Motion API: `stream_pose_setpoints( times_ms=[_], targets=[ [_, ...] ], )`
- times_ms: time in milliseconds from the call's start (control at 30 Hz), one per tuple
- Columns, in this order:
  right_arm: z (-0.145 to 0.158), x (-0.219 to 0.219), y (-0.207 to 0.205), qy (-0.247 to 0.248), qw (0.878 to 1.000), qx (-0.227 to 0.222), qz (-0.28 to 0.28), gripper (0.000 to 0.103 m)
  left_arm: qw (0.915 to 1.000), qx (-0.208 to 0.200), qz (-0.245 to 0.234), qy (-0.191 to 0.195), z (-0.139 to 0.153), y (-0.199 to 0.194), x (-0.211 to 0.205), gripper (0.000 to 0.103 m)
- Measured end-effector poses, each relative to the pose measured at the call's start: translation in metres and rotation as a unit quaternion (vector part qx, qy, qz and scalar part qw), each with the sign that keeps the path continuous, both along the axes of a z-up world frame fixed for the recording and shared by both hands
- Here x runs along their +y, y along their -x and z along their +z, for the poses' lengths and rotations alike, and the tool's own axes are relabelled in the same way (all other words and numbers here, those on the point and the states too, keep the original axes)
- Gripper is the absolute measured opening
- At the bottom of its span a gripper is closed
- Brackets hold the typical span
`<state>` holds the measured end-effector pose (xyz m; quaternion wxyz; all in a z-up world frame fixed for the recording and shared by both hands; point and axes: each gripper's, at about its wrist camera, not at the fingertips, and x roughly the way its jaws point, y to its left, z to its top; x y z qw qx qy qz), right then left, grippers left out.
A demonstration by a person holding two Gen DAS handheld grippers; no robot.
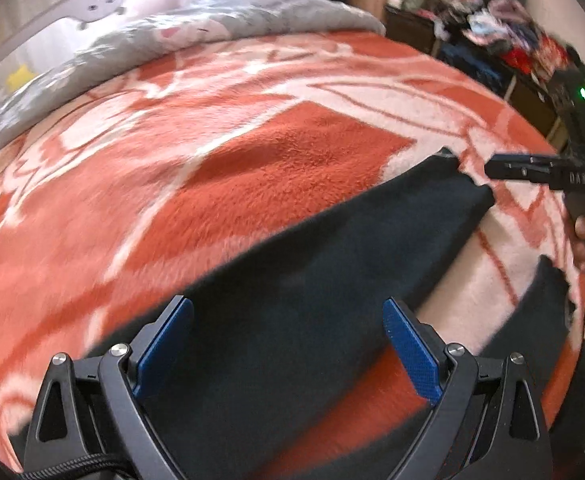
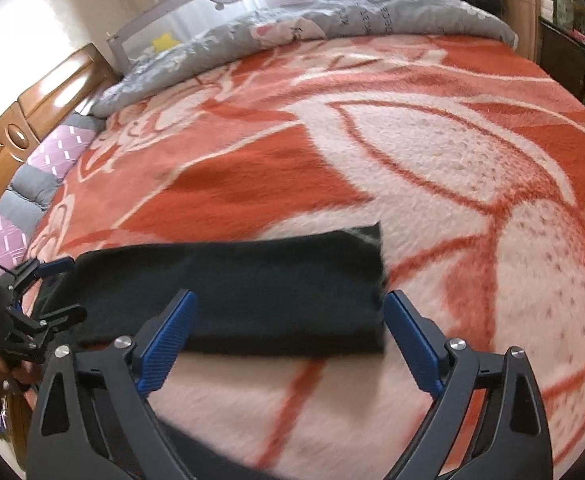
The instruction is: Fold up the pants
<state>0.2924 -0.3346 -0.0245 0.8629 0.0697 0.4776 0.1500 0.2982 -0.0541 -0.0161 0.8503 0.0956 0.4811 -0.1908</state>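
Dark navy pants (image 1: 332, 264) lie flat on an orange and white blanket (image 1: 172, 184), one leg running up to the right. In the left wrist view my left gripper (image 1: 287, 302) hovers over that leg, open, and its blue pads (image 1: 164, 344) touch nothing. My right gripper (image 1: 532, 172) reaches in from the right near the leg's far end. In the right wrist view the pants leg (image 2: 232, 292) lies crosswise. My right gripper (image 2: 290, 296) is open above its right end, with nothing gripped. My left gripper (image 2: 58, 290) shows at the left edge, by the leg's other end.
A grey quilt (image 2: 312, 16) is bunched along the far side of the bed, with a grey rail (image 2: 196, 4) behind it. Wooden furniture (image 2: 32, 104) borders the bed on the left. Shelves with piled clothes (image 1: 504, 36) stand beyond the bed's right edge.
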Motion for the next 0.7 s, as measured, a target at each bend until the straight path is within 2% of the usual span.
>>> stream_pose_setpoints(
  times_ms=[67,133,200,267,300,333,367,400,433,467,500,600,700],
  targets=[
    [-0.010,-0.006,-0.020,0.007,1.000,0.015,0.001,0.091,0.9997,0.017,-0.016,-0.011,-0.010,-0.025,-0.002,0.096],
    [-0.017,-0.010,-0.034,0.013,1.000,0.022,0.004,0.086,0.9980,0.052,-0.037,-0.005,-0.022,-0.049,-0.005,0.096],
    [-0.026,-0.013,-0.048,0.008,0.999,0.035,0.010,0.083,0.9962,0.075,-0.043,-0.011,-0.034,-0.070,-0.007,0.093],
    [-0.034,-0.014,-0.057,-0.001,0.999,0.050,0.018,0.078,0.9915,0.116,-0.057,-0.015,-0.051,-0.086,-0.010,0.087],
    [-0.040,-0.013,-0.063,-0.006,0.998,0.063,0.026,0.069,0.9896,0.131,-0.058,-0.018,-0.056,-0.089,-0.010,0.078],
    [-0.043,-0.013,-0.066,-0.010,0.997,0.069,0.030,0.059,0.9868,0.149,-0.061,-0.016,-0.062,-0.092,-0.011,0.077],
    [-0.046,-0.012,-0.069,-0.012,0.997,0.074,0.034,0.054,0.9863,0.151,-0.066,-0.011,-0.063,-0.092,-0.012,0.077],
    [-0.047,-0.012,-0.070,-0.011,0.996,0.075,0.037,0.041,0.9857,0.150,-0.076,-0.003,-0.062,-0.091,-0.014,0.069],
    [-0.046,-0.012,-0.071,-0.011,0.997,0.074,0.038,0.027,0.9824,0.161,-0.094,0.015,-0.060,-0.086,-0.016,0.050],
    [-0.044,-0.013,-0.070,-0.015,0.997,0.070,0.039,0.021,0.9798,0.168,-0.106,0.027,-0.058,-0.081,-0.017,0.039],
    [-0.040,-0.015,-0.068,-0.026,0.997,0.065,0.041,0.017,0.9781,0.172,-0.113,0.032,-0.057,-0.076,-0.018,0.021],
    [-0.026,-0.018,-0.055,-0.039,0.997,0.041,0.046,0.014,0.9797,0.155,-0.123,0.032,-0.047,-0.057,-0.020,0.013],
    [-0.011,-0.022,-0.037,-0.048,0.997,0.015,0.059,0.013,0.9815,0.135,-0.117,0.068,-0.026,-0.032,-0.012,0.012]
  ],
)
